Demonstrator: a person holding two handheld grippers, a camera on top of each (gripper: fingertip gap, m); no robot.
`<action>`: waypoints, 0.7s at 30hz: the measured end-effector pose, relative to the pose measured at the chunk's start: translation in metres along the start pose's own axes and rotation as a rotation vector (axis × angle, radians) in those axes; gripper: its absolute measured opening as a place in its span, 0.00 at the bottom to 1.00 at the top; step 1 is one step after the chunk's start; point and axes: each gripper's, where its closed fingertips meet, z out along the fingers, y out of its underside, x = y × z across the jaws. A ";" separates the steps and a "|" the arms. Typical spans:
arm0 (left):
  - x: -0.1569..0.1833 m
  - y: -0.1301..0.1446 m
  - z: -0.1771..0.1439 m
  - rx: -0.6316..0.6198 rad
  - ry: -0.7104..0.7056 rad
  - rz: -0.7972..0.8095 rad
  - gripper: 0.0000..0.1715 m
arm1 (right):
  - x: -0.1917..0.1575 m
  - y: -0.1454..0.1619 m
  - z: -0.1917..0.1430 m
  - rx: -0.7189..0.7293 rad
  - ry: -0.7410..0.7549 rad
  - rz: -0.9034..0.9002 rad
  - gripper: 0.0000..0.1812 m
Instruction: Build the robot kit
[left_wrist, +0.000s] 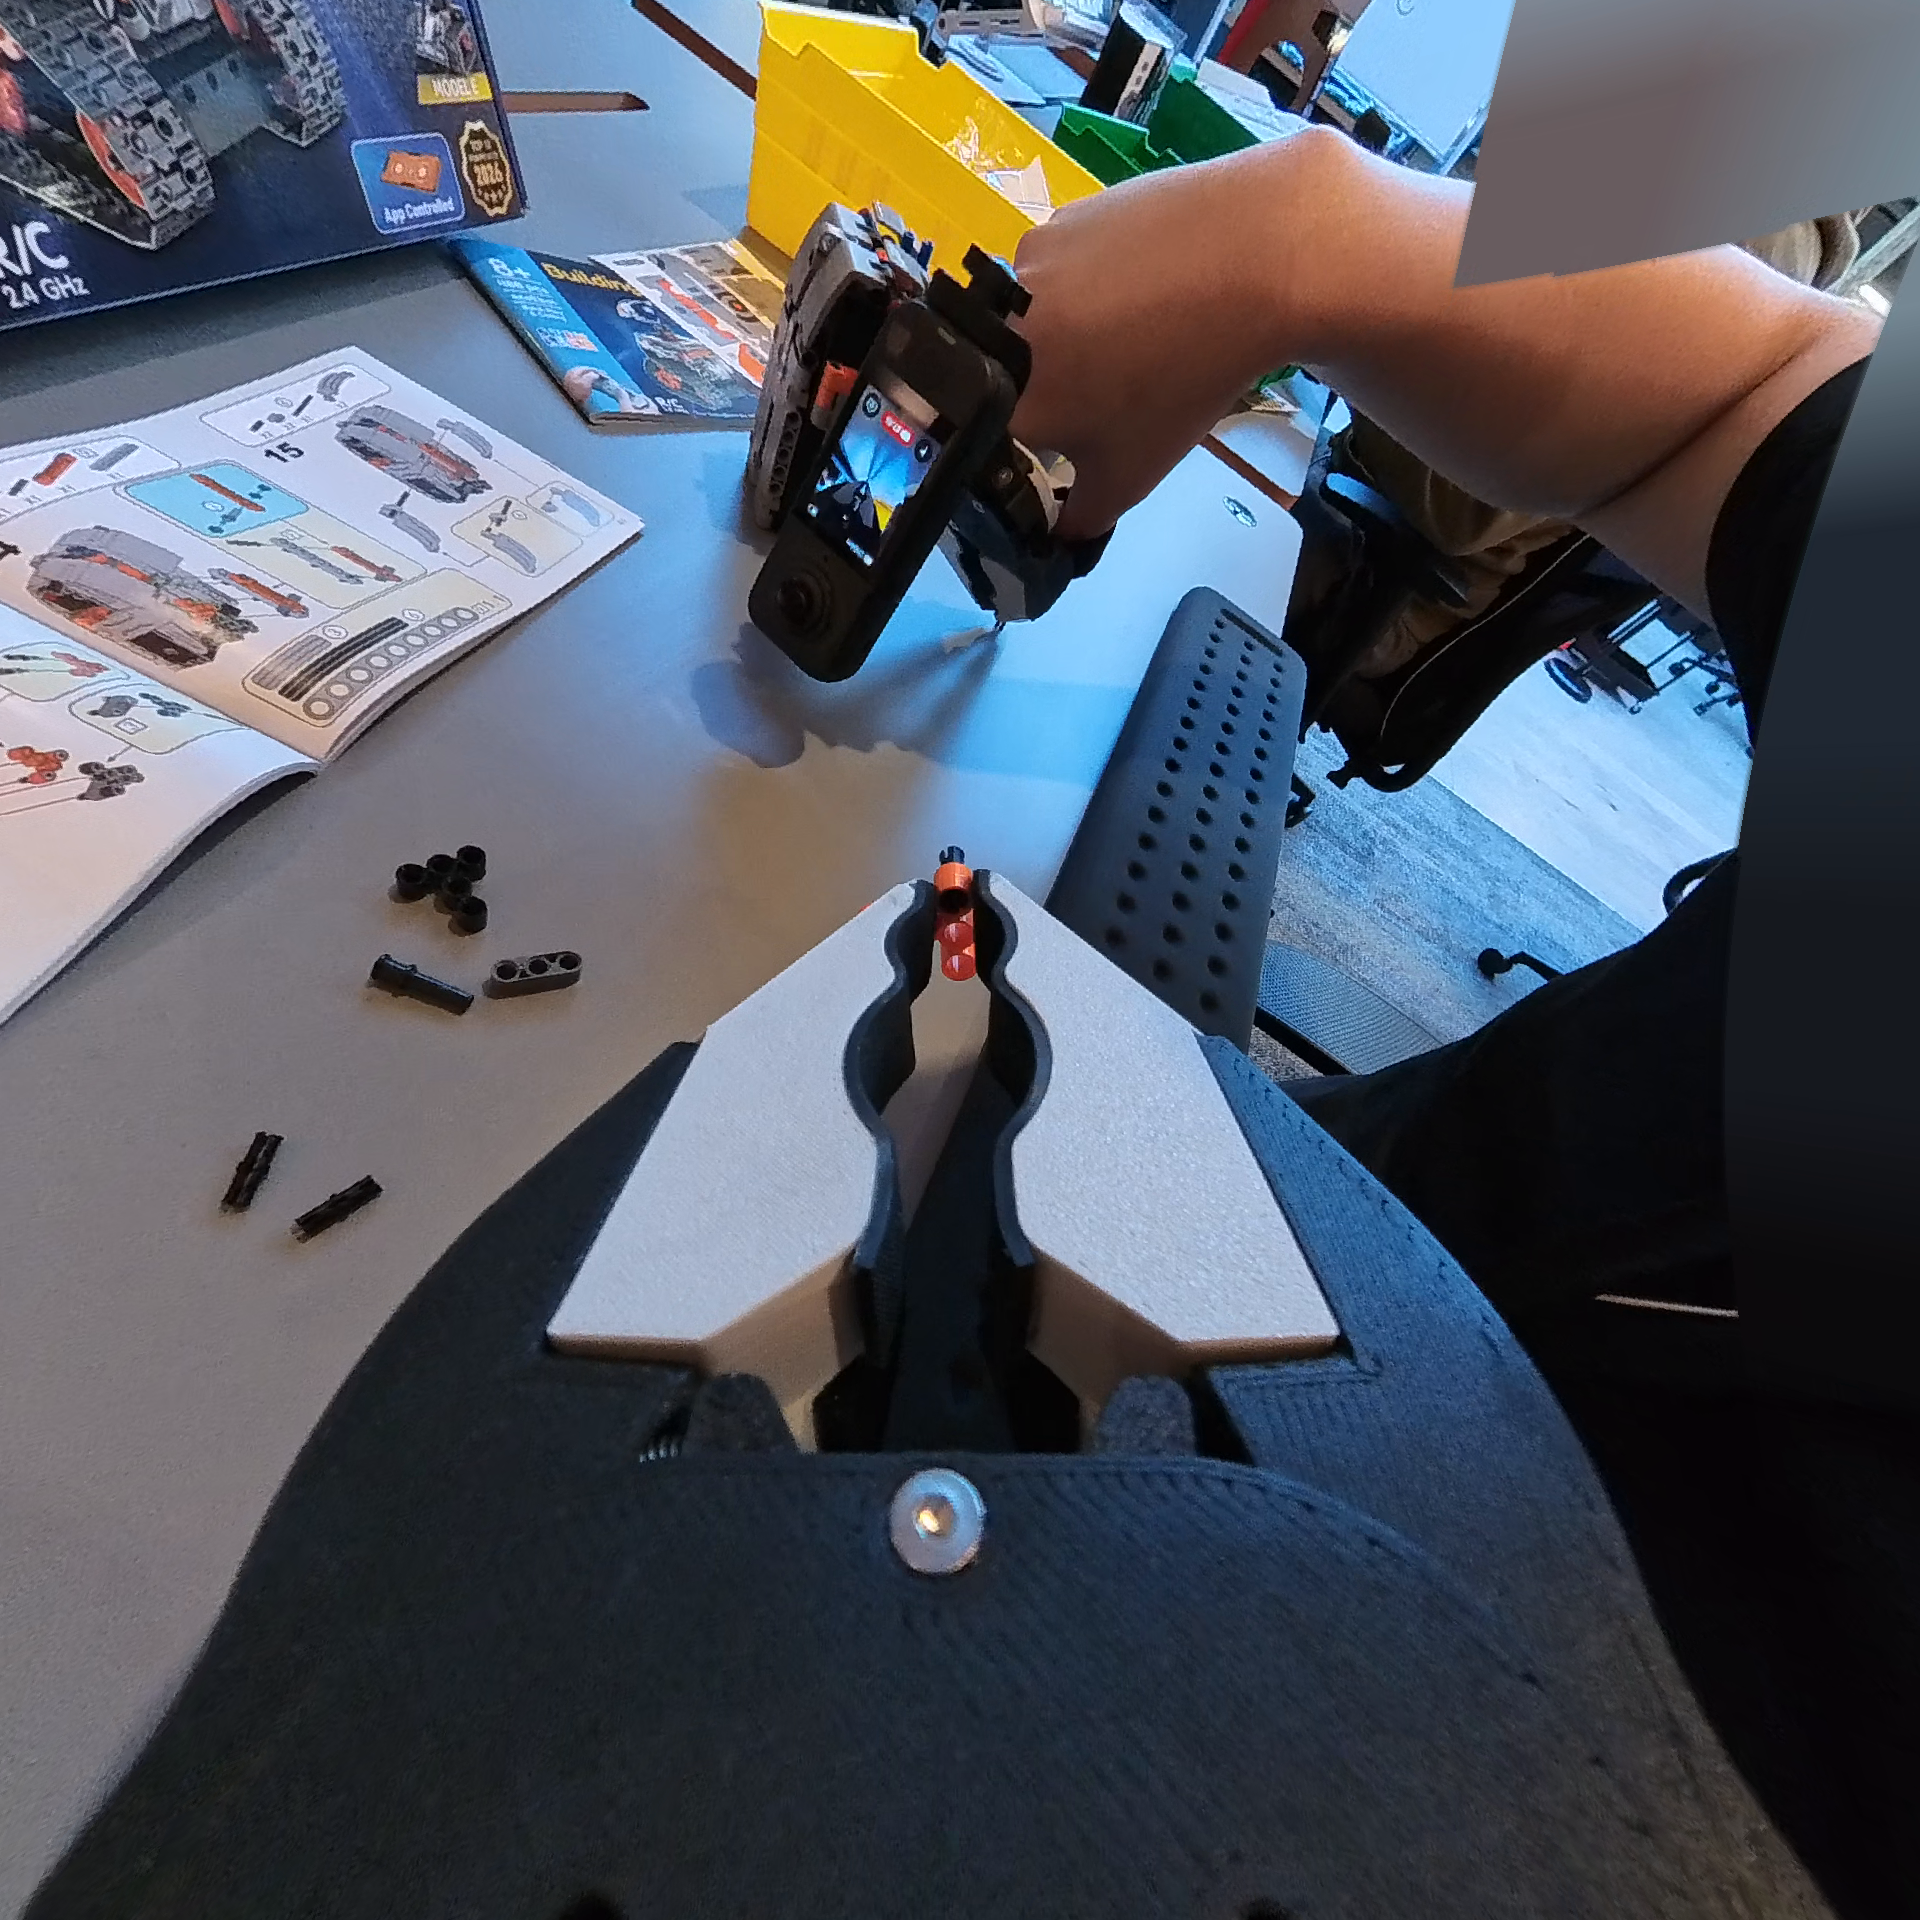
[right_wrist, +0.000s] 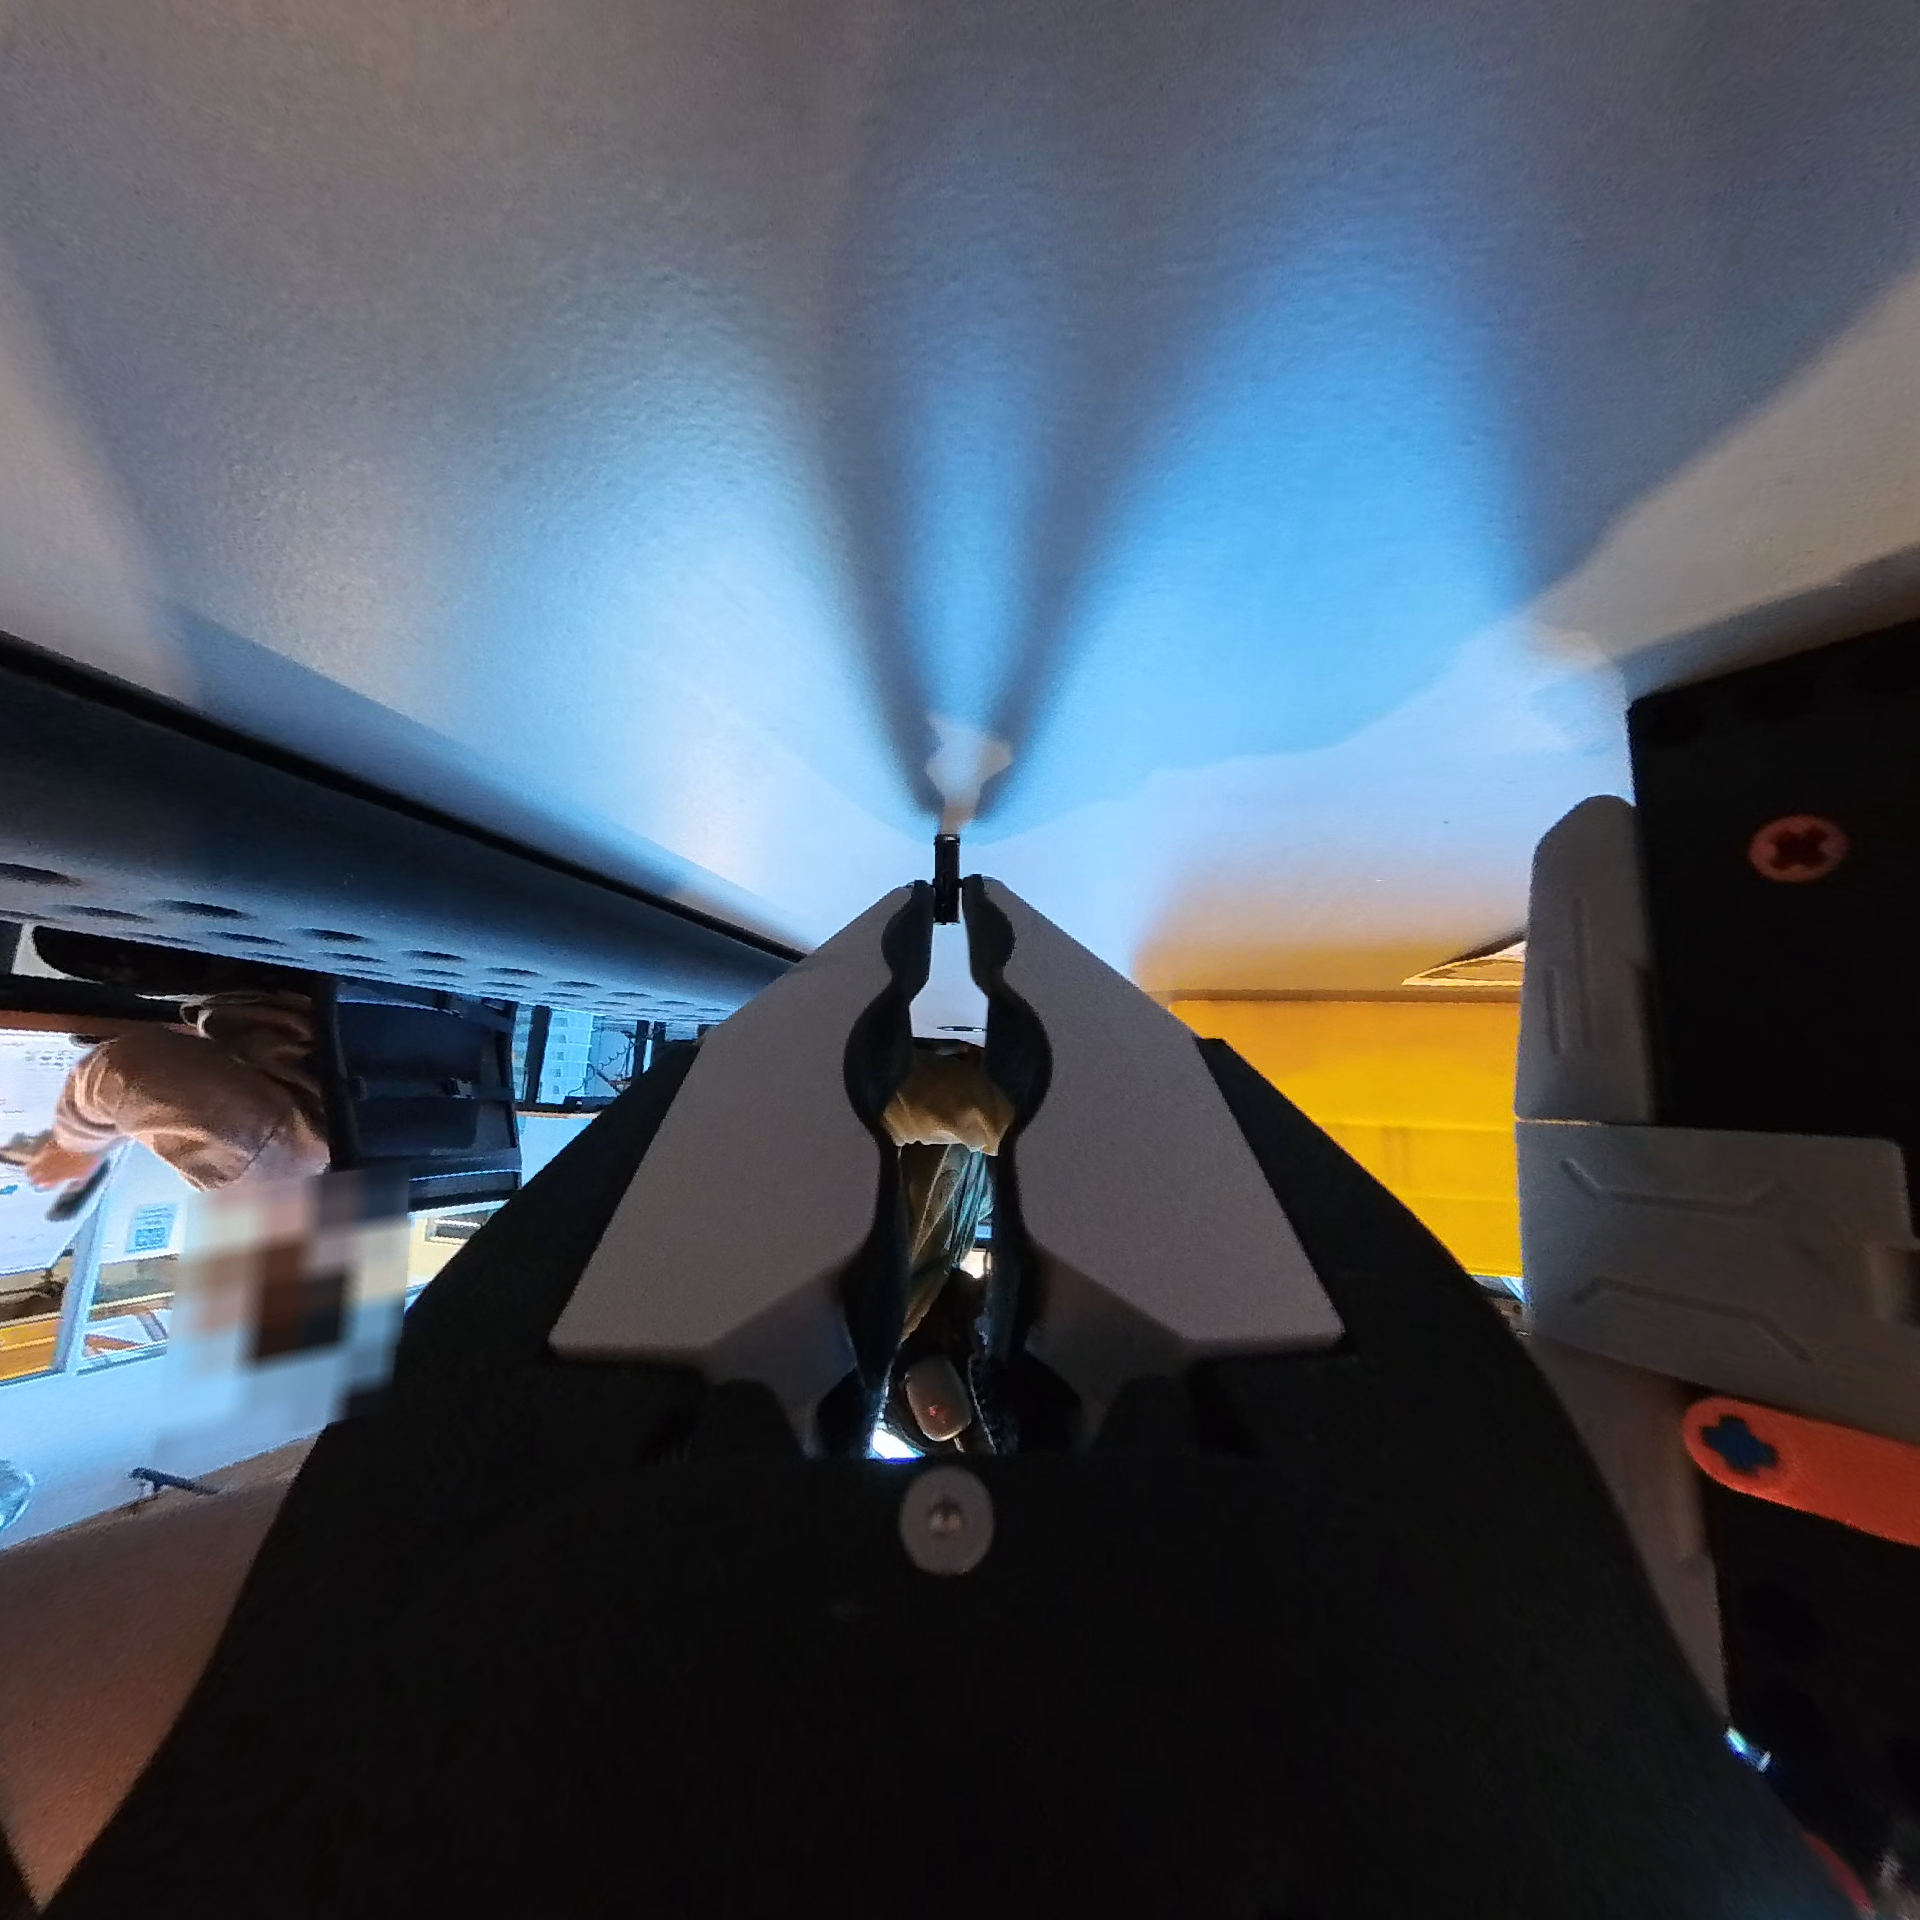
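Note:
My left gripper (left_wrist: 951, 885) is shut on a small orange beam with a black pin (left_wrist: 952, 914) in its end, held above the grey table (left_wrist: 644, 831). My right gripper (right_wrist: 945, 885) is shut on a small black pin (right_wrist: 947, 871), tip down just above the table, and a hand holds it in the left wrist view (left_wrist: 1000, 613). A grey, black and orange brick model (left_wrist: 821, 343) stands right beside the right gripper and also shows in the right wrist view (right_wrist: 1704, 1143). Loose black and grey pieces (left_wrist: 447, 883) lie to the left of the left gripper.
An open instruction booklet (left_wrist: 239, 582) lies at the left, with a second booklet (left_wrist: 623, 332) and the kit box (left_wrist: 229, 135) behind it. A yellow bin (left_wrist: 894, 145) and a green bin (left_wrist: 1164, 135) stand at the back. A perforated chair armrest (left_wrist: 1195, 810) sits at the table's right edge. The tips of one gripper are about 35 cm away from the tips of the other.

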 end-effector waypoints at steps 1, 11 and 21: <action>0.000 0.000 0.000 0.000 0.001 0.000 0.02 | 0.000 0.000 0.000 -0.002 -0.001 -0.001 0.03; -0.001 0.001 0.000 0.003 0.003 -0.009 0.02 | 0.002 -0.001 0.000 0.008 0.004 -0.007 0.05; -0.001 0.001 -0.001 0.002 0.002 -0.015 0.02 | 0.001 -0.001 -0.001 0.009 0.010 -0.023 0.06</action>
